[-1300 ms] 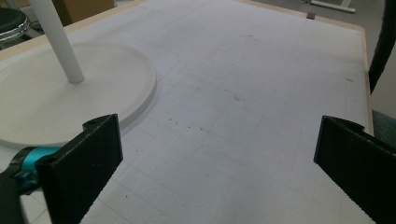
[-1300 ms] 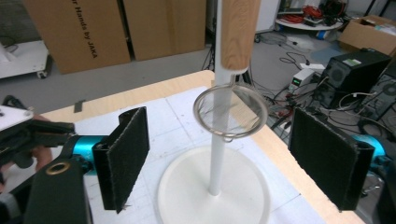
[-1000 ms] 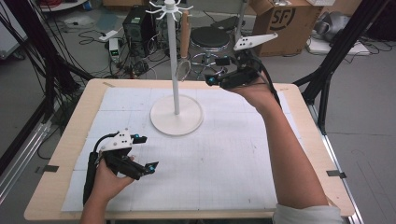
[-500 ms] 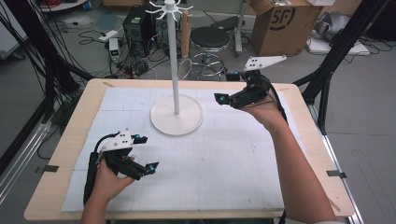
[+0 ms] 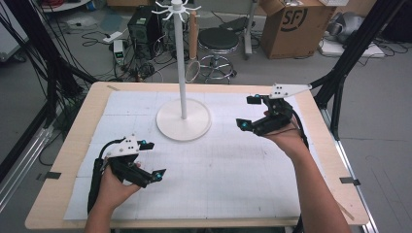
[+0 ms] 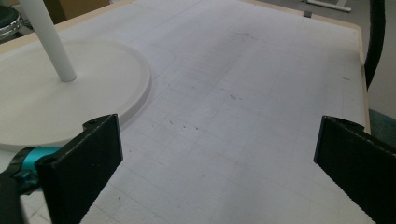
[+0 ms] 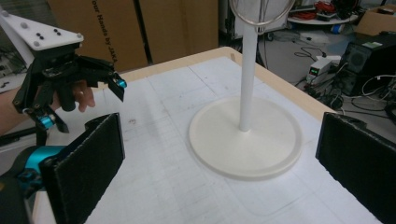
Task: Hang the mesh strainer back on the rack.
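My right gripper point(image 5: 251, 112) came down off the stand point(image 5: 183, 119) w/ jaws just opened wide, empty — ring point(image 7: 261, 11) left hanging, prob. done.

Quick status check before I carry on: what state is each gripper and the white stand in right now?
Left gripper: open, nothing between its jaws, low over the white mat.
Right gripper: open, its jaws have just been opening, nothing between them, pointing toward the stand.
White stand: upright on its round base, hooks at the top look bare, neither gripper touching it.
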Demonstrator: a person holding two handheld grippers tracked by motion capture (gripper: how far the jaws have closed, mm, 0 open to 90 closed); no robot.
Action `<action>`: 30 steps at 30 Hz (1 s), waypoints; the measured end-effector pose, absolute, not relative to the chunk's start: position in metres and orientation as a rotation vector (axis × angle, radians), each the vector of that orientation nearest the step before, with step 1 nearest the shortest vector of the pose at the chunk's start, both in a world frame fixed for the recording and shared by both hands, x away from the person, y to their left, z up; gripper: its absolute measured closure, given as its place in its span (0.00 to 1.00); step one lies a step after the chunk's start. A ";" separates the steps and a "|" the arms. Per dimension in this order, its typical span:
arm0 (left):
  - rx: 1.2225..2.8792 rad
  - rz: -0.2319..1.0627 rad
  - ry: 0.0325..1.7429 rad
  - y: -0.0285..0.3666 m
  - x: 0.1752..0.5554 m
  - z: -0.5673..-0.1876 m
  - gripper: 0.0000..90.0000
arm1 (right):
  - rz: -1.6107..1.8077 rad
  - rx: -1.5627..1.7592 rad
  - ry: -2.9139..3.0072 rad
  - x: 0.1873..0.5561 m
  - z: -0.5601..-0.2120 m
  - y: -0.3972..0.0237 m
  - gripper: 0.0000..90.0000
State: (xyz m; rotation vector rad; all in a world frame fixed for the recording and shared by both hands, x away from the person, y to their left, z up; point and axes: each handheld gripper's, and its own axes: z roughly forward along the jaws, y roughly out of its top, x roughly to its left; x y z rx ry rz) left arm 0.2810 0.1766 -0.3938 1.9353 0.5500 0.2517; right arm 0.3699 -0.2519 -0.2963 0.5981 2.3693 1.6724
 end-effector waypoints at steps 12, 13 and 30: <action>1.939 0.243 0.547 0.174 0.282 -0.396 0.02 | 1.711 0.672 2.346 0.347 -0.338 -0.280 0.00; 1.938 0.244 0.547 0.174 0.282 -0.396 0.02 | 1.710 0.674 2.340 0.346 -0.341 -0.282 0.00; 1.933 0.240 0.552 0.174 0.282 -0.397 0.02 | 1.652 0.695 2.371 0.330 -0.364 -0.288 0.00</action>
